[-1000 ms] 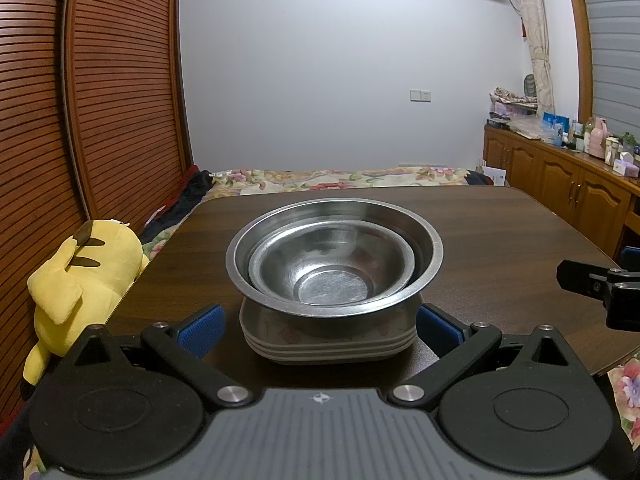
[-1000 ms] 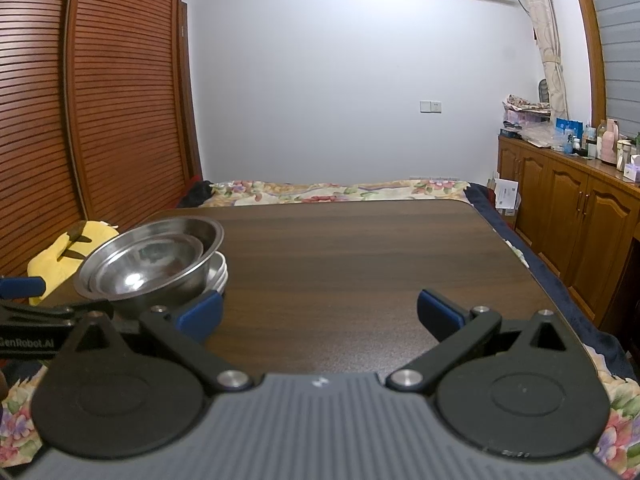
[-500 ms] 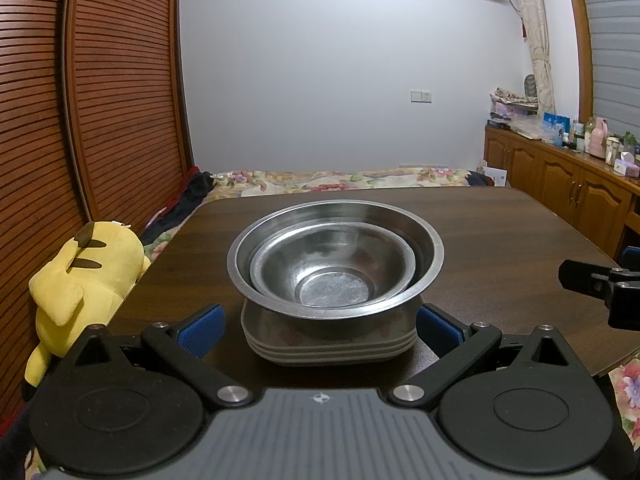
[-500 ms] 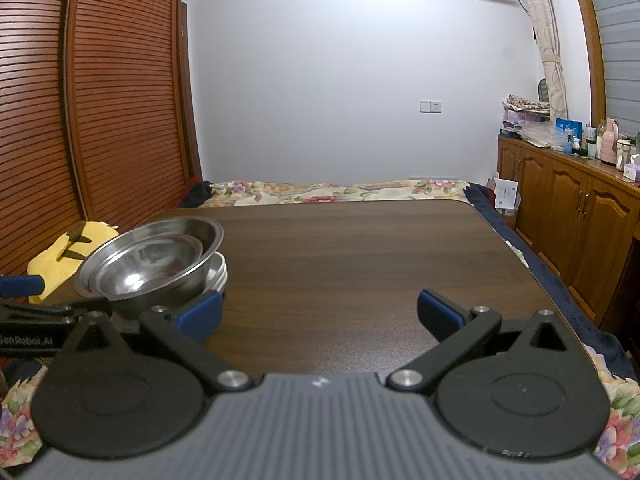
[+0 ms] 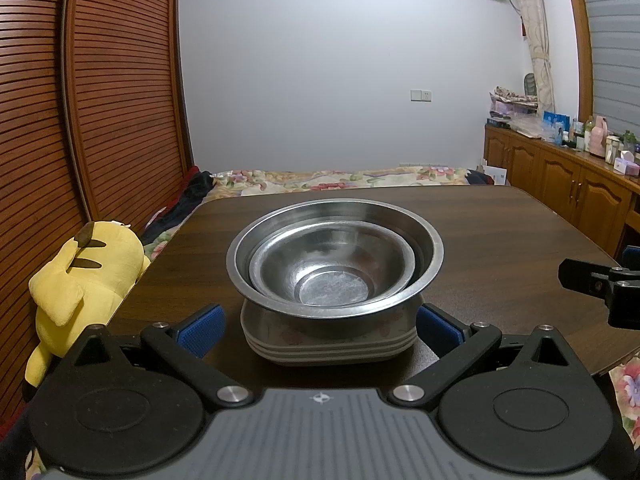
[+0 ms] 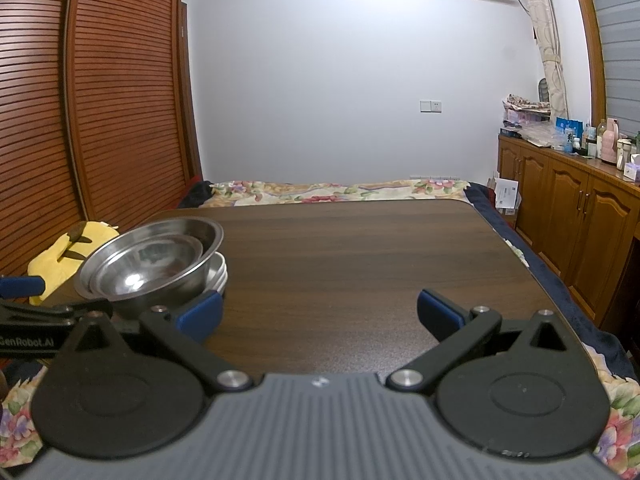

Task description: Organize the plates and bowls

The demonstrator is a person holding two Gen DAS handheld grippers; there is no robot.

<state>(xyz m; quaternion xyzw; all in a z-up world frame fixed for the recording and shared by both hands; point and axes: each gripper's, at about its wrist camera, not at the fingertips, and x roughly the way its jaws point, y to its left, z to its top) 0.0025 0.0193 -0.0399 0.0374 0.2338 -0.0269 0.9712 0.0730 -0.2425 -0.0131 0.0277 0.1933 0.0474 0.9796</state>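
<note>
the two nested bowls (image 5: 334, 256) are bare metal, brushed and dully shiny, with soft reflections. the stack of plates (image 5: 328, 346) under them looks glazed, smooth and pale with a faint flower print. the surface (image 6: 360, 248) is dark wood, grained, with a low sheen. the left hand-held gripper (image 5: 318, 326) is matt black plastic with ribbed blue pads (image 5: 202, 330) and bright metal pins. the toy (image 5: 84, 280) is soft yellow plush. the slatted doors (image 5: 100, 100) are reddish polished wood
</note>
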